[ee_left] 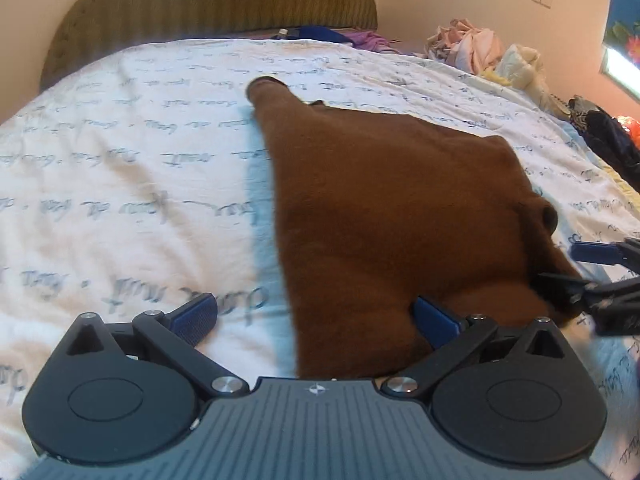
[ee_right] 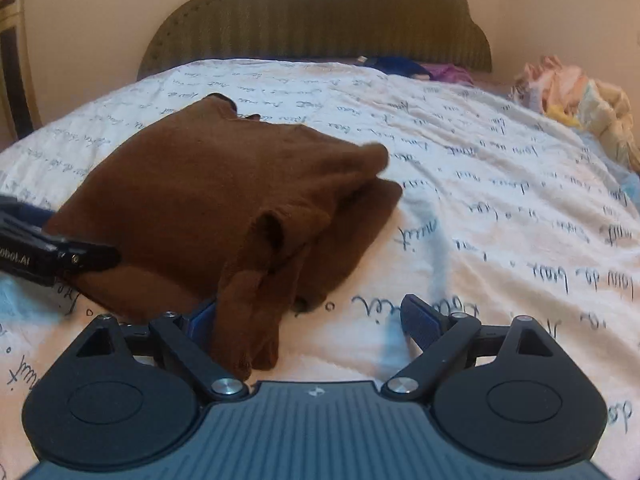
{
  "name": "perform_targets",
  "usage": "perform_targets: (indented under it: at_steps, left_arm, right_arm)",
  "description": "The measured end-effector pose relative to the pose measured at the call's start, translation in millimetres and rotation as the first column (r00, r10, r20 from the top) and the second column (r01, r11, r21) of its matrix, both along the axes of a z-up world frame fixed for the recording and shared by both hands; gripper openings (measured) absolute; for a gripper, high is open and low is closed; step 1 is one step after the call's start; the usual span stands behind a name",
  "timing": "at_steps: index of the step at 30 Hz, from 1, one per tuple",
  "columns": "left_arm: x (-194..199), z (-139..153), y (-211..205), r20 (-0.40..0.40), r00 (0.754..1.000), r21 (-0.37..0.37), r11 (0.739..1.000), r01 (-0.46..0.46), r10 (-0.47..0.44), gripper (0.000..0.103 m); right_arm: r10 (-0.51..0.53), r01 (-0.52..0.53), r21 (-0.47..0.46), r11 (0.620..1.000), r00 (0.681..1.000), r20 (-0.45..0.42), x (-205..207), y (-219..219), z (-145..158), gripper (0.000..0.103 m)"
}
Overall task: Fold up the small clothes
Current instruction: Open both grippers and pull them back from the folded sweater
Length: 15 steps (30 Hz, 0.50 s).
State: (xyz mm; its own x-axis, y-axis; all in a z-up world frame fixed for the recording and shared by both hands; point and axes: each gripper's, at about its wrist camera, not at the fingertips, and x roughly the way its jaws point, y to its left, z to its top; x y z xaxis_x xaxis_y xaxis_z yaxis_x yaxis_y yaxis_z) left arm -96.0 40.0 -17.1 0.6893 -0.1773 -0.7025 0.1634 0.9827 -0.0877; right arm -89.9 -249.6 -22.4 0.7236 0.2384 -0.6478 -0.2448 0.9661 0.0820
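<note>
Brown garment laid on the bed, both grippers let go after a fold.

The bed, in a white script-printed cover, carries the brown garment near its middle, partly folded: a layer lies doubled over on its right side and a cuffed sleeve end trails toward the camera. Its long axis seems to run from the near edge to the headboard, narrowing to a point at the far end. The left gripper straddles the near left hem, fingers spread, gripping nothing. The right gripper is likewise spread around the sleeve end. Next, I judge, comes tucking that sleeve inward.
</note>
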Motion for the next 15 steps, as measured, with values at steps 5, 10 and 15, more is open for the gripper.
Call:
perform_targets:
  at_steps: [5, 10, 15]
  left_arm:
    - [-20, 21, 21, -0.005, 0.999, -0.037, 0.998, -0.046, 0.046, 0.103]
    - [-41, 27, 27, -0.024, 0.999, -0.082, 0.996, -0.031, 0.029, 0.103]
    - [-48, 13, 23, -0.057, 0.997, -0.014, 0.999, -0.046, 0.045, 0.103]
  right_arm:
    - [-0.039, 0.038, 0.025, 0.999, 0.999, 0.027, -30, -4, 22, 0.094]
    - [-0.031, 0.03, 0.057, 0.998, 1.0, 0.004, -57, 11, 22, 0.094]
    - [-0.058, 0.058, 0.034, 0.998, 0.998, -0.005, -69, 29, 12, 0.094]
